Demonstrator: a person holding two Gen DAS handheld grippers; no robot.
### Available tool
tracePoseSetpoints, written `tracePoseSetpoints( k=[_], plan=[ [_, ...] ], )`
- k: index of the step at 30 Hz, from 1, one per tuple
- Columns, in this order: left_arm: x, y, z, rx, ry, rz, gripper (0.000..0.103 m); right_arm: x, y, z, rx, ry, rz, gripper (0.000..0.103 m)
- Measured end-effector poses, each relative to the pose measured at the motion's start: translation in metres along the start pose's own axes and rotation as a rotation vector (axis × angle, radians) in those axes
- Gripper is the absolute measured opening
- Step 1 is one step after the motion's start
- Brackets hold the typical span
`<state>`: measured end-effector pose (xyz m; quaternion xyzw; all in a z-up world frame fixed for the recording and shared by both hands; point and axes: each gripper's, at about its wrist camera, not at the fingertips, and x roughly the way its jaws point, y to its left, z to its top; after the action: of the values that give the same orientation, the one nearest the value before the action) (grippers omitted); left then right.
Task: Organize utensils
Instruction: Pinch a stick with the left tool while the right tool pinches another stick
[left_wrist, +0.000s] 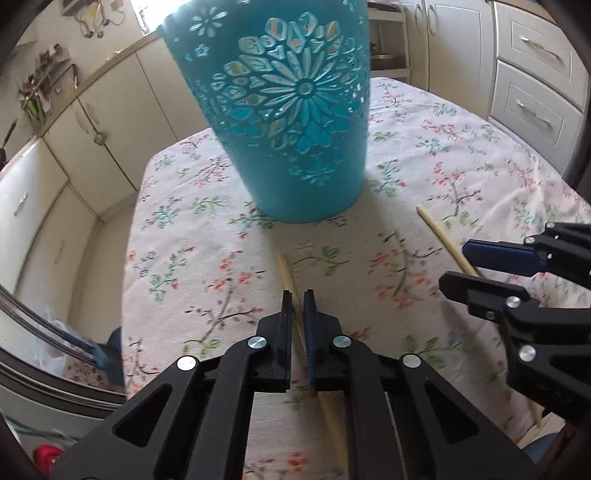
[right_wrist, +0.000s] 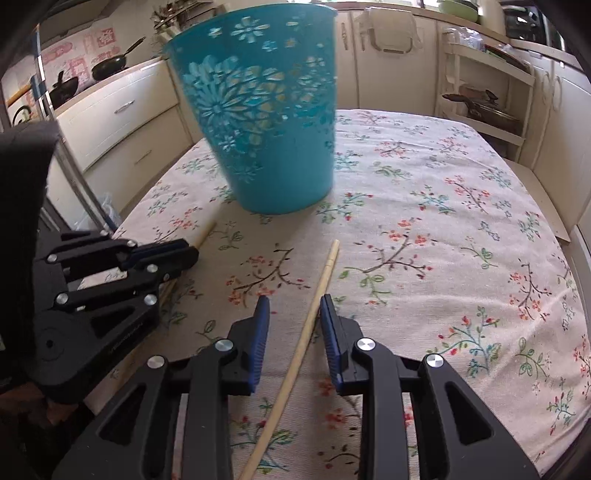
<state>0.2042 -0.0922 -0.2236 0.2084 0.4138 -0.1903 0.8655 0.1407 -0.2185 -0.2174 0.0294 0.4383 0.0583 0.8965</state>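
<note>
Two pale wooden chopsticks lie on the surface, well apart, both pointing toward the far turquoise cut-out bin (left_wrist: 288, 110). The left chopstick (left_wrist: 286, 273) is slim, round and plain; the left gripper (left_wrist: 297, 306) has its fingers clenched on its shaft. The right chopstick (right_wrist: 325, 273) lies loose between the spread fingers of the right gripper (right_wrist: 293, 317), untouched by them. A floral tablecloth (right_wrist: 443, 240) covers the surface.
</note>
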Motion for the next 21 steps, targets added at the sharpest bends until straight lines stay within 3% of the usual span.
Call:
tracePoseSetpoints(
  k=[9,12,16,21],
  plan=[
    [0.006,0.008,0.005,-0.028,0.013,0.016,0.006,0.007,-0.005,0.009,0.024,-0.003,-0.023,0.029],
    [0.007,0.008,0.007,-0.027,0.02,0.016,0.006,0.006,0.001,0.007,-0.011,0.011,0.008,0.015],
    [0.009,0.012,0.009,-0.033,0.036,0.0,0.006,0.006,-0.001,0.006,-0.006,0.007,0.0,0.015],
    [0.015,0.007,0.014,-0.012,0.046,0.056,0.008,0.006,0.001,0.007,-0.021,0.011,-0.011,0.015]
  ],
)
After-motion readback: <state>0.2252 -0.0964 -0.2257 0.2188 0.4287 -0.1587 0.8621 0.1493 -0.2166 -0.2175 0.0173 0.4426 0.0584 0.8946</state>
